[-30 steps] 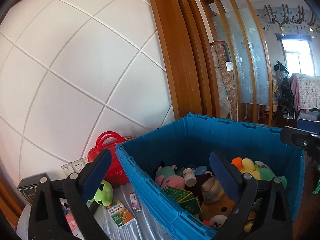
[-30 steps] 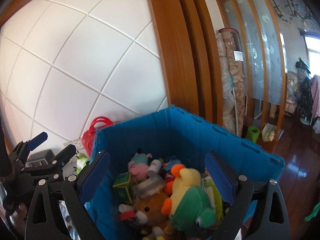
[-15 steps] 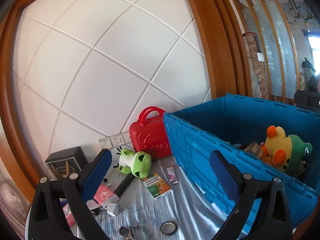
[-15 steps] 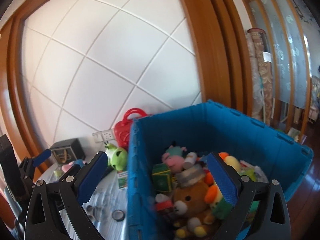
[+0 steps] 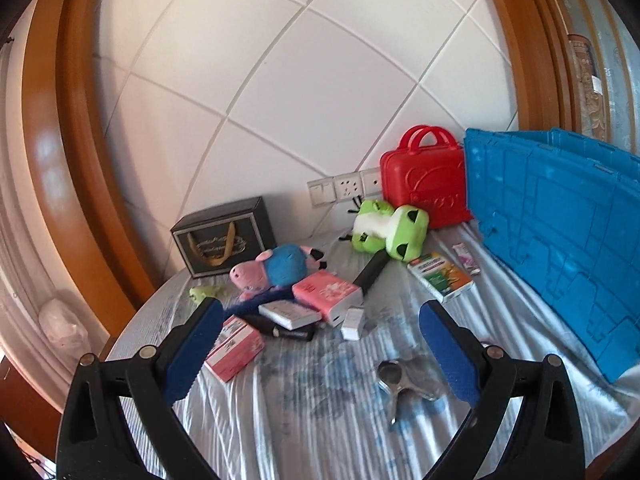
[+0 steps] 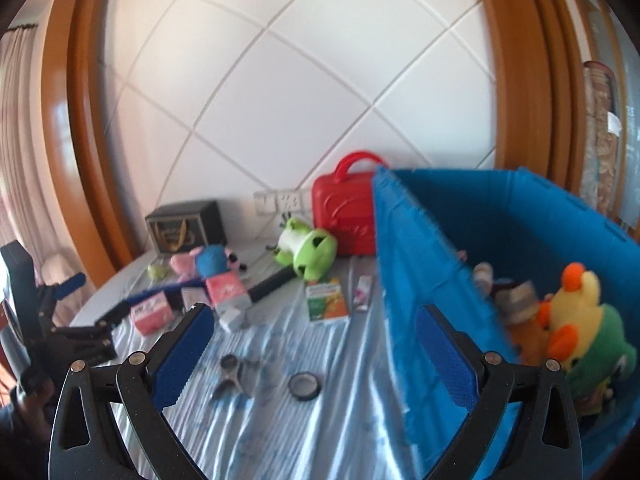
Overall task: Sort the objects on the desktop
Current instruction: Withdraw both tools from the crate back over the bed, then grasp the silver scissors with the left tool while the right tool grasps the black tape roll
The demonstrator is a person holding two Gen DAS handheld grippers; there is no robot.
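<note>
My left gripper (image 5: 320, 344) is open and empty above the table, short of a heap of small things: a pink box (image 5: 234, 348), a pink pack (image 5: 326, 292), a pig plush (image 5: 276, 270), a green frog plush (image 5: 386, 228), a green-orange box (image 5: 440, 276) and a metal spinner (image 5: 400, 384). My right gripper (image 6: 316, 352) is open and empty, over the table beside the blue crate (image 6: 404, 264), which holds a duck plush (image 6: 580, 312) and other toys. The left gripper also shows in the right wrist view (image 6: 72, 304).
A red case (image 5: 424, 184) and a black box (image 5: 224, 236) stand against the white tiled wall. A tape ring (image 6: 305, 385) lies near the crate. The blue crate wall (image 5: 560, 232) fills the right of the left wrist view. The table edge curves at left.
Both grippers have swung left and tilted down, away from the crate's inside toward the table. The heap of objects has come into view. Both stay open.
</note>
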